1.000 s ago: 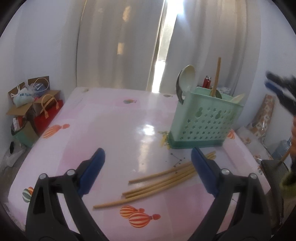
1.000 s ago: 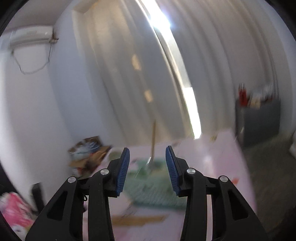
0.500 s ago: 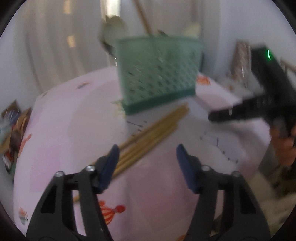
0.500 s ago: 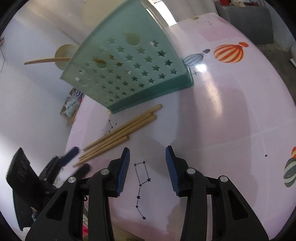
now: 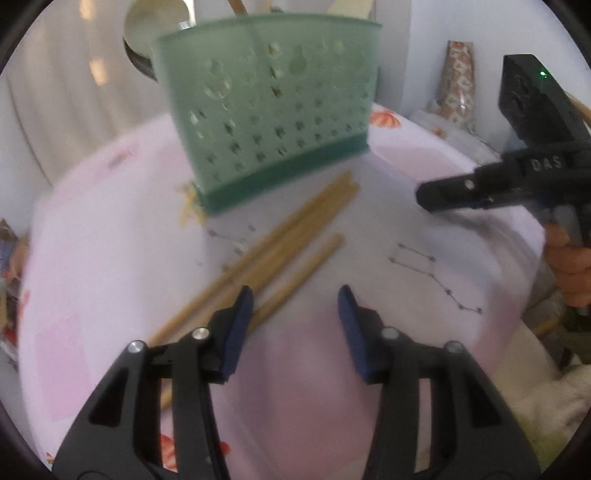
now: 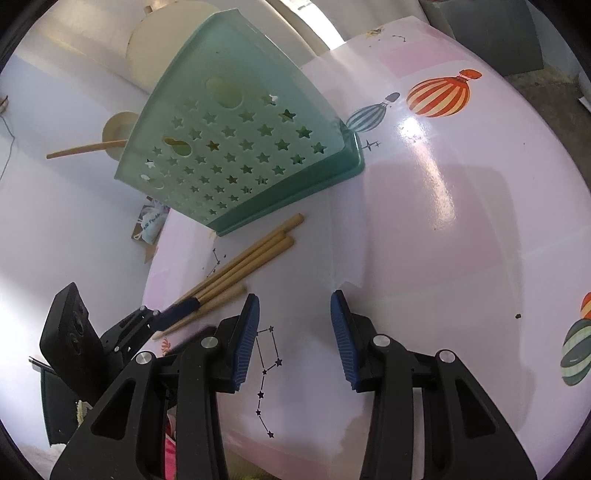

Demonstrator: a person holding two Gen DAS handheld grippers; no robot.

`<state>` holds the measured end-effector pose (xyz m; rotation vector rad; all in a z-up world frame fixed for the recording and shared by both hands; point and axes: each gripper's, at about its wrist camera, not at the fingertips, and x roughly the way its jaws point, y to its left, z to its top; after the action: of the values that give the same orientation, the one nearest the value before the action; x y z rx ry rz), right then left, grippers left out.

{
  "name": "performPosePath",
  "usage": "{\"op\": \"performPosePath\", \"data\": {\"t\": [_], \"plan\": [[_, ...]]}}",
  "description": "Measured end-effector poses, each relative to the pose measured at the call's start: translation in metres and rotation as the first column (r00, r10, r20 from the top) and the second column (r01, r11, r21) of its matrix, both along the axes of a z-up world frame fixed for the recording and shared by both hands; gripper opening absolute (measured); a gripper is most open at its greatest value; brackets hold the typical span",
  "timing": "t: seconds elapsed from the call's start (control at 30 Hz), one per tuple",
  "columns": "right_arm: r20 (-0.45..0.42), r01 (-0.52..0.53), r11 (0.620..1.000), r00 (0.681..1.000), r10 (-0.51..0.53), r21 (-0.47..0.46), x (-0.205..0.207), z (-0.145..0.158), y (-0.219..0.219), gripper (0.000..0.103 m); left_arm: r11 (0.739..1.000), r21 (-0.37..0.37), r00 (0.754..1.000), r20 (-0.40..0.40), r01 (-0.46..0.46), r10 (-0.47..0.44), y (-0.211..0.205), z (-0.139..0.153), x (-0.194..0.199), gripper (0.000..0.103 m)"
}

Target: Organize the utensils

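Note:
Several wooden chopsticks [image 5: 295, 236] [image 6: 251, 254] lie side by side on the pink tablecloth, in front of a green star-punched utensil caddy [image 5: 273, 122] [image 6: 236, 155]. A ladle [image 5: 155, 29] and a wooden spoon [image 6: 114, 133] stand in the caddy. My left gripper [image 5: 295, 295] [image 6: 205, 315] hovers low over the sticks' near ends with its jaws closing. Its left finger covers the sticks, and mostly bare cloth shows between the pads. My right gripper [image 6: 293, 299] [image 5: 443, 195] stands open over bare cloth right of the sticks, with nothing in it.
The tablecloth [image 6: 439, 92] carries balloon and star-line prints. Its front edge lies just below both grippers. A person's hand [image 5: 569, 266] holds the right gripper. A patterned roll [image 5: 456, 81] leans at the far right, and a grey cabinet [image 6: 491, 33] stands beyond the table.
Both grippers have dropped and tilted down toward the table. The left jaws have narrowed from wide apart and moved in over the chopsticks. The right gripper's gap is unchanged.

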<state>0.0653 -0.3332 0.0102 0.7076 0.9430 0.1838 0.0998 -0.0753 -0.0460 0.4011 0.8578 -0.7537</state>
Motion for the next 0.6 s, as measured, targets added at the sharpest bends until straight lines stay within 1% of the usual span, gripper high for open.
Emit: {"op": "performPosePath", "data": {"t": [0.07,0.2,0.27,0.37,0.43,0.6], "plan": [[0.000,0.001,1.000,1.000,-0.001,0.002,-0.001,0.001,0.000,0.040,1.000,-0.014,1.000,-0.015,-0.002,0.002,0.000,0.001,-0.005,0.044],[0.000,0.001,1.000,1.000,-0.001,0.005,-0.001,0.000,0.001,0.040,0.999,-0.035,0.998,-0.051,0.021,-0.022,0.001,0.004,-0.014,0.044],[-0.001,0.001,1.000,1.000,-0.001,0.006,-0.001,0.000,0.002,0.040,0.999,-0.023,0.999,-0.035,0.037,-0.037,-0.003,0.004,-0.018,0.044],[-0.003,0.002,1.000,1.000,-0.002,0.006,-0.003,0.002,0.001,0.040,0.996,0.036,0.996,0.013,0.082,-0.083,-0.017,0.001,-0.021,0.036],[-0.006,0.005,1.000,1.000,-0.005,0.005,-0.003,0.002,0.001,0.040,0.991,0.055,0.993,0.014,0.119,-0.120,-0.026,0.001,-0.021,0.028],[-0.005,0.013,1.000,1.000,-0.013,0.015,-0.005,0.001,0.000,0.040,0.978,0.105,0.983,-0.004,0.181,-0.181,-0.044,0.003,-0.021,0.016]]}}
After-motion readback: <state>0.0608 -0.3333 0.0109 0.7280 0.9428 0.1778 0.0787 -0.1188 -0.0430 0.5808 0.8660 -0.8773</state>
